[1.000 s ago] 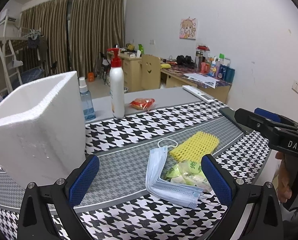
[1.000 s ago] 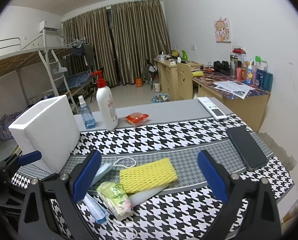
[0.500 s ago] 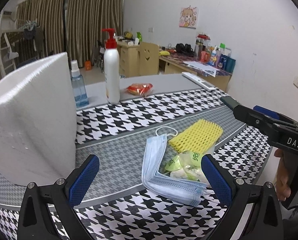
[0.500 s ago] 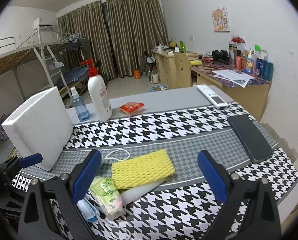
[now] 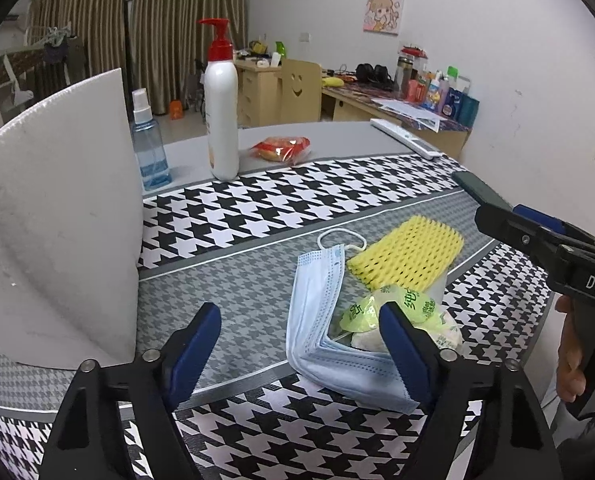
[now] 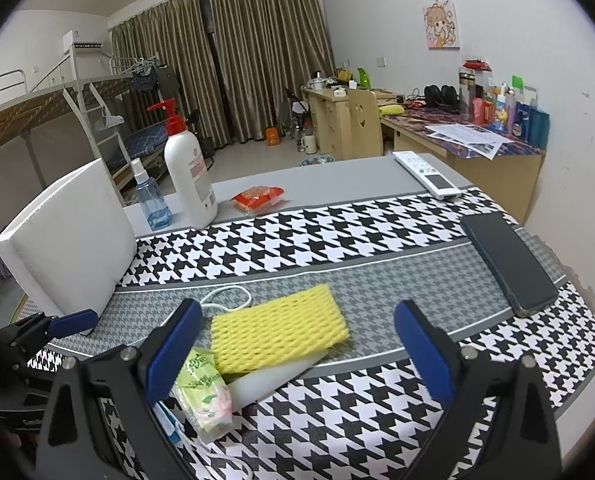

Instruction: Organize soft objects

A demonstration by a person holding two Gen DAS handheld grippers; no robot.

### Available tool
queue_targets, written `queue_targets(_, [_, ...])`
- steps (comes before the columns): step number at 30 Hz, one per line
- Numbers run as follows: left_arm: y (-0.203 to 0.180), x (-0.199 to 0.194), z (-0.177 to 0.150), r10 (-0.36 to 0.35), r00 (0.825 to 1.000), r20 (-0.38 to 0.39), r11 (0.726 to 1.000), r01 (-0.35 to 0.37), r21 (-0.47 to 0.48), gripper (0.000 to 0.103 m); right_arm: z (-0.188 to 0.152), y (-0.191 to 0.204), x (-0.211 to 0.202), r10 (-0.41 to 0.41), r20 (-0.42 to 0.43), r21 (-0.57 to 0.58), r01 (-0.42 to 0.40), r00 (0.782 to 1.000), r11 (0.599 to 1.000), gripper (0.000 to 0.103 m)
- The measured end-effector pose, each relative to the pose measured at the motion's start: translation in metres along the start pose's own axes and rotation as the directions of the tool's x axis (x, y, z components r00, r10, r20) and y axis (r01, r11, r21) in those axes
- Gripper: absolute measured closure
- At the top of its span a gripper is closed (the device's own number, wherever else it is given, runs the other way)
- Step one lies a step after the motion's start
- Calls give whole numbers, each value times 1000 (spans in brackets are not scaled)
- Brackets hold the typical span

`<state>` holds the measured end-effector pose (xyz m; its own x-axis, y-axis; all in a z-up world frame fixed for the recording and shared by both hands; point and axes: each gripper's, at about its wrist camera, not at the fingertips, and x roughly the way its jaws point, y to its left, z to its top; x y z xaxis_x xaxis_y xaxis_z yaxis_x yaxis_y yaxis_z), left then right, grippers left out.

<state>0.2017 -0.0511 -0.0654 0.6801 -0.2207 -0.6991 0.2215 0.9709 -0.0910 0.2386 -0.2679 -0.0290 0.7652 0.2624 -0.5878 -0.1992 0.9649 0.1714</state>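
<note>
Yellow foam netting (image 6: 277, 330) lies on the tablecloth (image 6: 337, 240) atop the tissue pack (image 6: 203, 388) beside the face mask (image 5: 321, 320), all likely light and squashy, best pinched at an edge, with left gripper (image 5: 301, 344) and right gripper (image 6: 297, 344) both spread apart, empty.

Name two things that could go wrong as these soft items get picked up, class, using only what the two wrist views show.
1. The face mask, tissue pack and yellow foam net overlap, so the open left tongs might lift or drag more than one.
2. The phone lies close to the table edge; a sweep by the open right tongs could nudge it off.
</note>
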Motion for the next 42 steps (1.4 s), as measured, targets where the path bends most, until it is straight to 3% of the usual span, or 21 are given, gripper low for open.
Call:
queue_targets(9, [0, 13, -5, 0, 998, -62, 1000, 1, 17, 56, -3, -2, 11, -6, -24, 7, 6, 1000, 1000, 4])
queue_targets(17, [4, 21, -8, -7, 995, -100, 1000, 8, 10, 57, -7, -6, 23, -15, -68, 24, 17, 998, 1000, 4])
queue_targets(20, [7, 24, -8, -8, 994, -111, 1000, 8, -5, 70, -7, -8, 26, -19, -77, 25, 21, 997, 999, 4])
queue_targets(26, [7, 27, -8, -8, 993, -118, 1000, 8, -2, 72, -8, -12, 40, -23, -113, 28, 26, 993, 999, 4])
queue_targets(33, [8, 32, -8, -5, 993, -120, 1000, 5, -2, 83, -10, -8, 49, -2, -129, 12, 4, 992, 1000, 5])
queue_targets(37, [7, 33, -9, -3, 993, -119, 1000, 3, 5, 84, -10, -6, 56, 1, -148, -6, -1, 989, 1000, 16])
queue_targets(42, [9, 34, -9, -13, 993, -114, 1000, 12, -10, 85, -14, -5, 65, 7, -182, -8, -9, 983, 1000, 40])
